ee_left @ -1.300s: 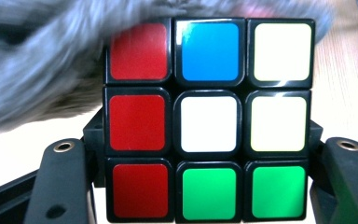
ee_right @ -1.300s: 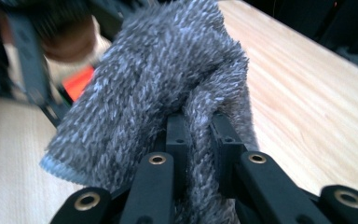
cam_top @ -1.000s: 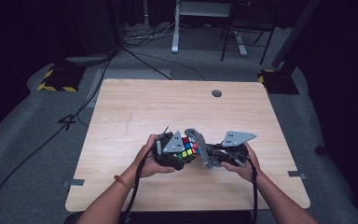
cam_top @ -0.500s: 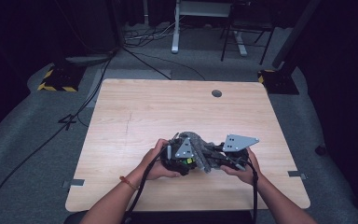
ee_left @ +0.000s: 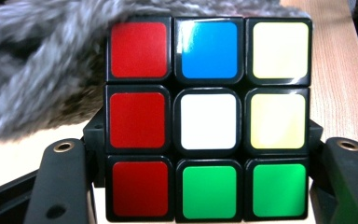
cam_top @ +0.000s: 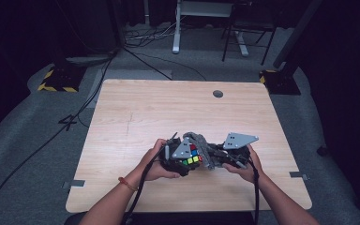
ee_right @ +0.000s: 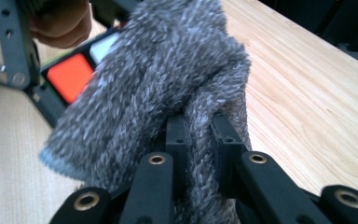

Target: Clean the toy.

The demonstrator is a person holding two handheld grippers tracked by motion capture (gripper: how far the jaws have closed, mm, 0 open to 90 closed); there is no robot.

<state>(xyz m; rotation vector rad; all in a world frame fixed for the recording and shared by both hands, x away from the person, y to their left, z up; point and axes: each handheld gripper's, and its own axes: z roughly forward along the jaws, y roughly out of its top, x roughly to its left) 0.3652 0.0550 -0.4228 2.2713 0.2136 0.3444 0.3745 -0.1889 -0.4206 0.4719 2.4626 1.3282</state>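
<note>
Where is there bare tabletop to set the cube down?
The table is bare across its far half up to the cable hole, and along both side edges. Only the near middle is crowded: cube, grey cloth, both grippers.

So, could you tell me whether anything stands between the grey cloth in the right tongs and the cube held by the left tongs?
Nothing visible does. The grey cloth, pinched in the right tongs, already lies against the cube, which the left tongs clamp above the table.
</note>
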